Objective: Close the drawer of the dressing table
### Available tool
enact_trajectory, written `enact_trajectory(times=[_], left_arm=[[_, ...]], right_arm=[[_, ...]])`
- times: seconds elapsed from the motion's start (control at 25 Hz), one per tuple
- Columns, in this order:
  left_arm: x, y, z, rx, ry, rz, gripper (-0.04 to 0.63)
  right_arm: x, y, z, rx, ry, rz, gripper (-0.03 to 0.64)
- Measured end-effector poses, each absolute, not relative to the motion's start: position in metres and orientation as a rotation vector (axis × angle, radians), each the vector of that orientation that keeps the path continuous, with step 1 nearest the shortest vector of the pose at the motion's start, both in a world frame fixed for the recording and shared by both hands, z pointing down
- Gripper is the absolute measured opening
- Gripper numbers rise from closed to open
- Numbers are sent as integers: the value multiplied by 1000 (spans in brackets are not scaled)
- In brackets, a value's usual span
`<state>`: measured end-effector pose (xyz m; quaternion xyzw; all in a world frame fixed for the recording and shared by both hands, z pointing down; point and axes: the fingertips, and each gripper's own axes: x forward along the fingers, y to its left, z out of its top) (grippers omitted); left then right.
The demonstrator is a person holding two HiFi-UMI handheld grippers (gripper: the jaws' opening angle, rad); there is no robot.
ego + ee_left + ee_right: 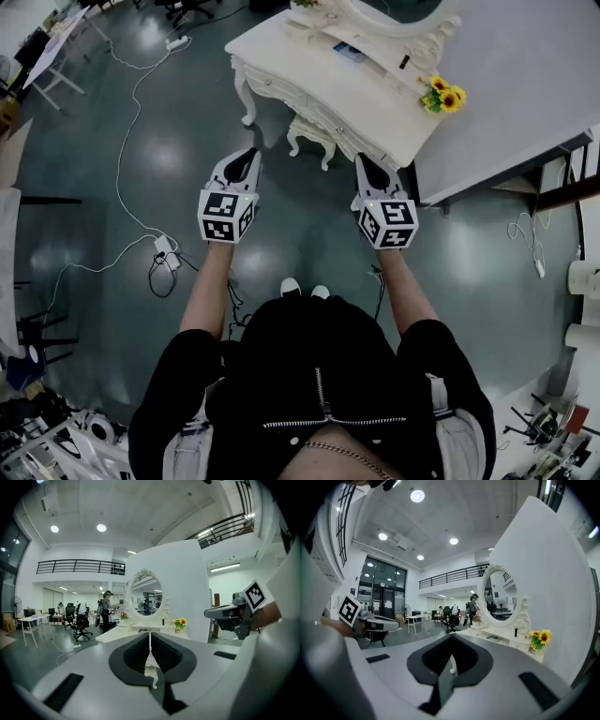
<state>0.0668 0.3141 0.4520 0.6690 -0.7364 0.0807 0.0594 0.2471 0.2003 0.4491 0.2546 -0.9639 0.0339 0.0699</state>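
The white dressing table (328, 84) stands ahead of me against a white partition, with an oval mirror (144, 596) and yellow flowers (443, 97) on top. From here I cannot tell whether any drawer along its front stands out. My left gripper (246, 159) and right gripper (364, 164) are held side by side in the air, well short of the table, both pointing at it. In the left gripper view the left gripper (150, 637) has its pads together and holds nothing. In the right gripper view the right gripper (451, 639) is likewise shut and empty.
A white stool (309, 136) is tucked under the table. The white partition (525, 84) rises behind it. Cables (131, 122) and a power strip (164, 248) lie on the dark floor at the left. A person (107, 611) and office chairs (79, 623) are far behind the table.
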Motion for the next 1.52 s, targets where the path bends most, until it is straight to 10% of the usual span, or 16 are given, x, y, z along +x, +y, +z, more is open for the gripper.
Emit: enact_trajectory(times=[1.52], left_arm=[[-87, 140, 469, 1985, -2216, 250, 29]], right_arm=[[97, 16, 472, 786, -2902, 203, 6]])
